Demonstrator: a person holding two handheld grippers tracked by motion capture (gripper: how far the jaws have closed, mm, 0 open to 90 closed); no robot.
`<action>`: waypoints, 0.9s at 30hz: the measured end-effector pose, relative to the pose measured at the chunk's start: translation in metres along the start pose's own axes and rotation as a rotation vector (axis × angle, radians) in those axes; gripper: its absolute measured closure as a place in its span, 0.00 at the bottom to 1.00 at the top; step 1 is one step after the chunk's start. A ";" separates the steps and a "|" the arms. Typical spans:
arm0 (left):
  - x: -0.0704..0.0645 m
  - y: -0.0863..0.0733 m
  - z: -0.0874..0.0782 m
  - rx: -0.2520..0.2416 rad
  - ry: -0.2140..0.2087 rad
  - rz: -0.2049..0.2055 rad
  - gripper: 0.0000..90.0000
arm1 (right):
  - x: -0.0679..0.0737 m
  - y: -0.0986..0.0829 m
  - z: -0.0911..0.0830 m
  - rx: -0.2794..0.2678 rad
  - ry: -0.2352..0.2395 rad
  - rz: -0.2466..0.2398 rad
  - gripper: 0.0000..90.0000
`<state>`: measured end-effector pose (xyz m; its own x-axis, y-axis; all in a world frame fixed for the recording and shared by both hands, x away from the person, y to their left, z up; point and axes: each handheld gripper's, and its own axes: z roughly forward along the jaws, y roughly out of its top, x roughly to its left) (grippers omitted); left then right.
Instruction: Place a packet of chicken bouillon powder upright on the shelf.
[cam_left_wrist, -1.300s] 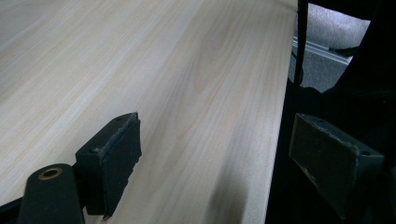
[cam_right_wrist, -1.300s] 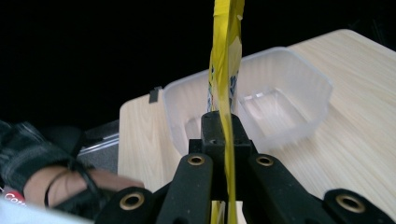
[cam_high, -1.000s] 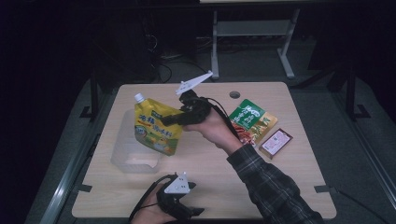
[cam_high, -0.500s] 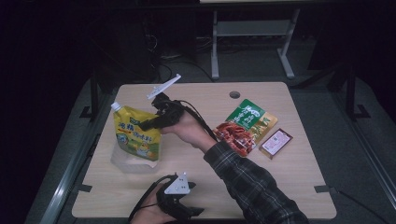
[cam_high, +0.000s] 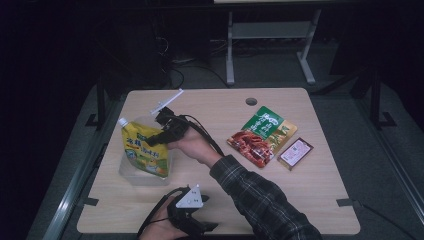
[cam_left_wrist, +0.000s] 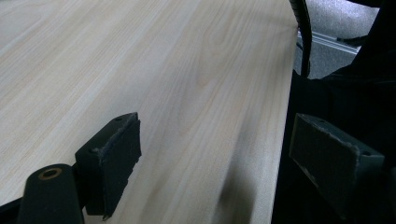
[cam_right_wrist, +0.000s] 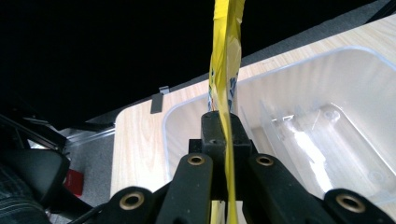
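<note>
The right gripper has its black jaws pressed together on the thin edge of the yellow pouch, which the right gripper view shows as a flat, glossy sheet rising edge-on between them. Compared with half a second ago the pouch has come lower and now hangs over, and partly within, the clear plastic tub at the table's left side; a second ago it was held farther toward the middle. The pouch is a soft, printed stand-up bag with a white screw spout at its top corner. The tub is rectangular with rounded corners, see-through and shiny, with light glinting off its floor. The left gripper rests by the table's near edge, as it did earlier, its matte, rough-edged jaws standing wide apart over pale wood-grain table top. To the right lie a red and green snack bag and a small dark red packet, unmoved.
</note>
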<state>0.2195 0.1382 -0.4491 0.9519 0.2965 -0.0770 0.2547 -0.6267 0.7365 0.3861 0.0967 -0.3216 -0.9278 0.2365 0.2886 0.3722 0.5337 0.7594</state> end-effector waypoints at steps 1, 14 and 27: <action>0.000 0.000 0.000 0.000 0.000 -0.001 0.17 | 0.000 0.000 0.001 0.006 -0.009 -0.001 1.00; -0.001 0.000 -0.001 -0.009 -0.003 -0.025 0.17 | 0.001 -0.007 0.017 0.031 -0.060 -0.003 1.00; -0.001 -0.001 -0.001 0.002 -0.003 -0.018 0.18 | 0.003 -0.007 0.020 0.033 -0.066 -0.040 0.88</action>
<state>0.2187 0.1388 -0.4491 0.9479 0.3051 -0.0921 0.2717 -0.6230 0.7335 0.3809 0.1101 -0.3380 -0.9386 0.2670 0.2186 0.3367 0.5698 0.7497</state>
